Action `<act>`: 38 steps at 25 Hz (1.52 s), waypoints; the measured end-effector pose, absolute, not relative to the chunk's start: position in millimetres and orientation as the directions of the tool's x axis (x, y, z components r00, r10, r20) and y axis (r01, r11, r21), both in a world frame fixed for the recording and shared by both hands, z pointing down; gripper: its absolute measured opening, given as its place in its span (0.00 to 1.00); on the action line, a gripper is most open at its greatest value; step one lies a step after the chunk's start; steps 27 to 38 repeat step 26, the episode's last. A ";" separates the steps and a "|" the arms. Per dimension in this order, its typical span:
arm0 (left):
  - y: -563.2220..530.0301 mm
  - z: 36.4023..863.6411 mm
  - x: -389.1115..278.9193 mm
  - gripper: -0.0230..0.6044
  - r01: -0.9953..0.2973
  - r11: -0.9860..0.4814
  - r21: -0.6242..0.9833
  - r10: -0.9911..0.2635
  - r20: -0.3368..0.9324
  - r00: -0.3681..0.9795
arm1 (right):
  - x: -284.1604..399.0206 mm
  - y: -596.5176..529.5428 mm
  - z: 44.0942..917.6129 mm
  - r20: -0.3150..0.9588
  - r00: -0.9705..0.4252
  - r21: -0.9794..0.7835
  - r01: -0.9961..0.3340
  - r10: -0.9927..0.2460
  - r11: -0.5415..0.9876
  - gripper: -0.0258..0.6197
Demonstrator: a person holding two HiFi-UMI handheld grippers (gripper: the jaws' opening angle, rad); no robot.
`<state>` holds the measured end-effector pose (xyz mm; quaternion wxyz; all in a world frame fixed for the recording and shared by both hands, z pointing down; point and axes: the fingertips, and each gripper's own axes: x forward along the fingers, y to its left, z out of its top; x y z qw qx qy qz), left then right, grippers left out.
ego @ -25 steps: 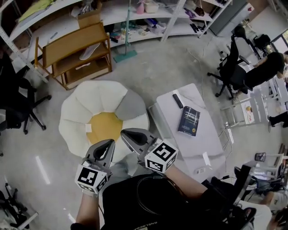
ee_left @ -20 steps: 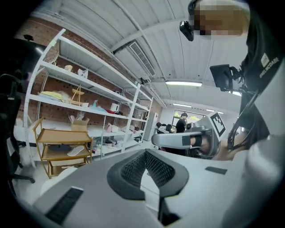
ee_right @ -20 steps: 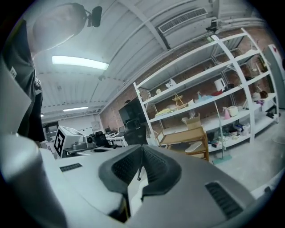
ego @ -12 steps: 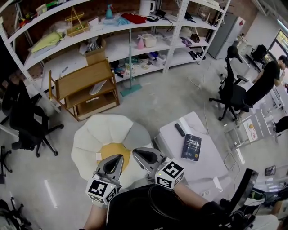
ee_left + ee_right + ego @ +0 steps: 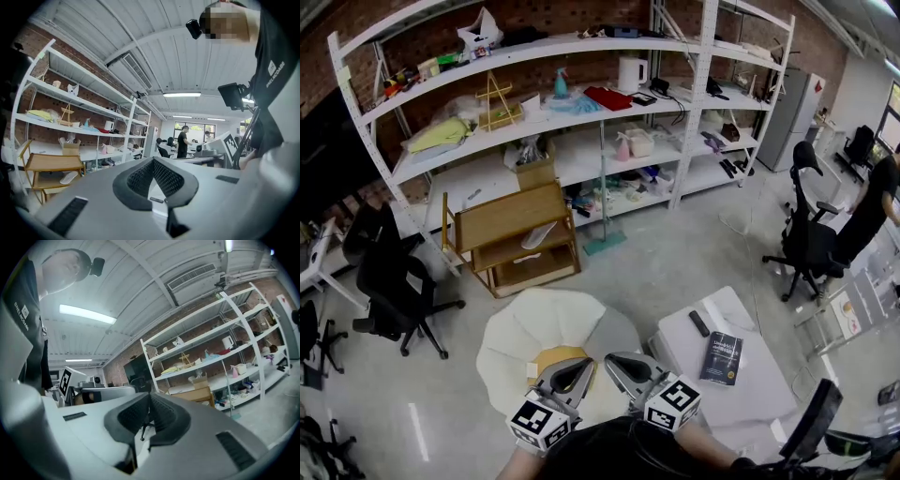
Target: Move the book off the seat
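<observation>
Grey jaws of the left tool (image 5: 583, 364) are pressed together on nothing, and the right tool (image 5: 612, 358) beside it is likewise closed and empty. Both hover over the near edge of the white, yellow-centred seat (image 5: 534, 323). To the seat's right, the dark book (image 5: 723, 357) lies flat on the white worktop (image 5: 686, 354), near a black remote (image 5: 699, 323).

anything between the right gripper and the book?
Nothing visible. The book lies on the white bench, to the right of the right gripper, with only bare bench top between them. The remote lies beyond the book, apart from it.
</observation>
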<state>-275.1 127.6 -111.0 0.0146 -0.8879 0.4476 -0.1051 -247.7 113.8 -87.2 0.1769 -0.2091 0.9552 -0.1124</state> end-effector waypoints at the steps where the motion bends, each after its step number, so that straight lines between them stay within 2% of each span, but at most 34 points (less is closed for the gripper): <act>1: 125.5 -114.4 -275.0 0.04 -0.793 -0.598 -0.119 -0.800 0.163 0.578 | -246.7 112.4 -90.5 -0.298 -0.848 -0.275 -0.363 -0.438 0.890 0.06; 8: 114.3 -129.9 -287.4 0.04 -0.816 -0.543 -0.199 -0.840 0.132 0.526 | -239.4 107.4 -105.5 -0.333 -0.834 -0.227 -0.383 -0.441 0.895 0.06; 38: 106.5 -127.0 -282.8 0.05 -0.828 -0.536 -0.166 -0.844 0.142 0.518 | -222.1 99.6 -94.5 -0.312 -0.824 -0.276 -0.397 -0.472 0.875 0.06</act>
